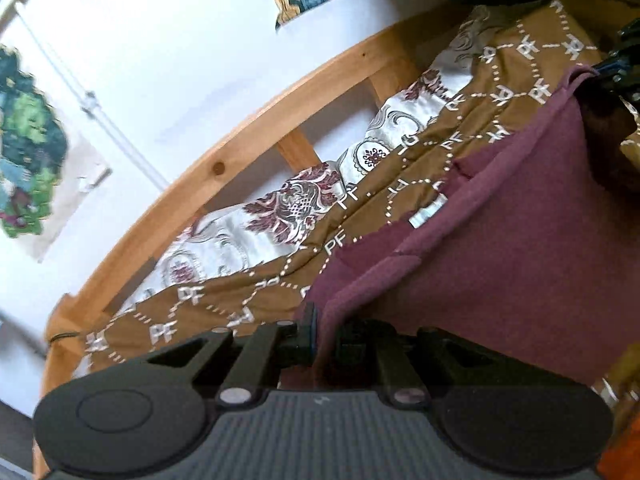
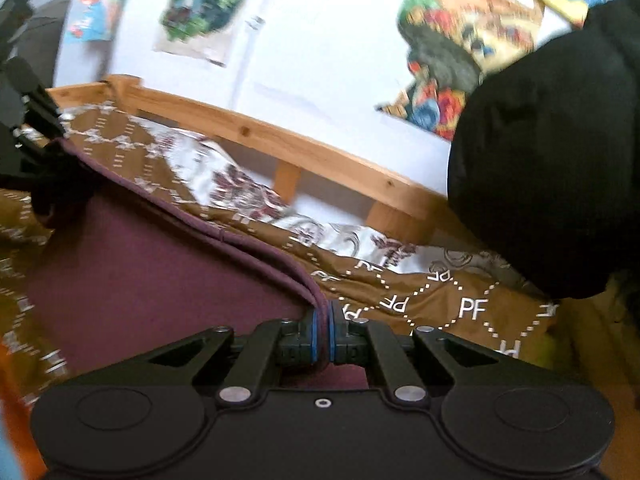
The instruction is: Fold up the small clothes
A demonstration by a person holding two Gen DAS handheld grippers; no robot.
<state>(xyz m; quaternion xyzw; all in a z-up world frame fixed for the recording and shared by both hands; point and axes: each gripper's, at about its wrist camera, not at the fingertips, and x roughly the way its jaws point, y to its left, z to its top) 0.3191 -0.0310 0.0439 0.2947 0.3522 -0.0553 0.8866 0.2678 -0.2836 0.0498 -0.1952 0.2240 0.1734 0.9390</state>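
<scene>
Headboard (image 2: 304, 148) close behind; maroon garment (image 2: 152, 280) stretched taut lengthwise, pinched between left gripper (image 1: 324, 336) and right gripper (image 2: 329, 334) over bedspread (image 2: 440, 300).

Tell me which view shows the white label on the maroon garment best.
The left wrist view: the white label lies in plain sight on the maroon garment. In the right wrist view the garment shows, but no label can be seen.

Bright daylight, fisheye warp (blurred edges)
</scene>
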